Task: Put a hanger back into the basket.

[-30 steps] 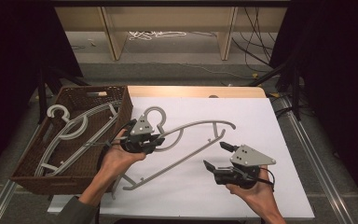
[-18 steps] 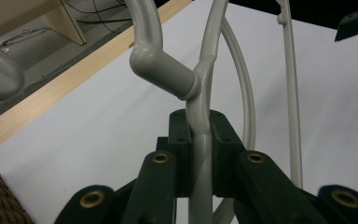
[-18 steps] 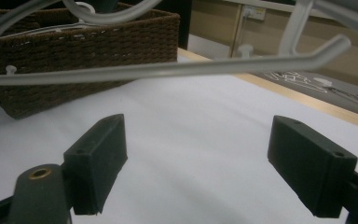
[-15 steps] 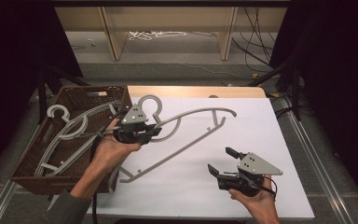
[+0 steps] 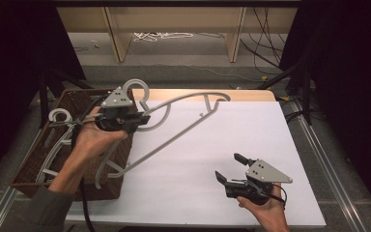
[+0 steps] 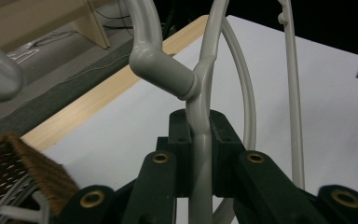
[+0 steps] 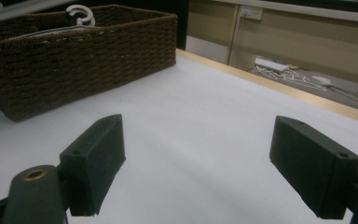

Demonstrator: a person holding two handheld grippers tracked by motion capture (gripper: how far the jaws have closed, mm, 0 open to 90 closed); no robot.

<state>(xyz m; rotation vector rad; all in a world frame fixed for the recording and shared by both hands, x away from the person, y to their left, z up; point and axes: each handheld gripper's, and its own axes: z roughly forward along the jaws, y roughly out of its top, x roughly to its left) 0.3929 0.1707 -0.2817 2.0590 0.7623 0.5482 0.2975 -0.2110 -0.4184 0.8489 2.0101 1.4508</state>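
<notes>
The brown woven wicker basket (image 5: 34, 166) holds grey hangers. The left gripper (image 5: 137, 118), fingers clamped near the neck, carries a grey plastic hanger (image 5: 183, 126) above the basket's edge, likely for stowing. The right gripper (image 5: 228, 167) idles over the white table (image 5: 198, 183), fingers apart.

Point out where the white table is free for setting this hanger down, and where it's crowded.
Free: the white sheet between the held hanger and the right gripper, and its far right corner. Crowded: the left edge, where the left gripper holds the hanger beside the basket, which contains other hangers.
</notes>
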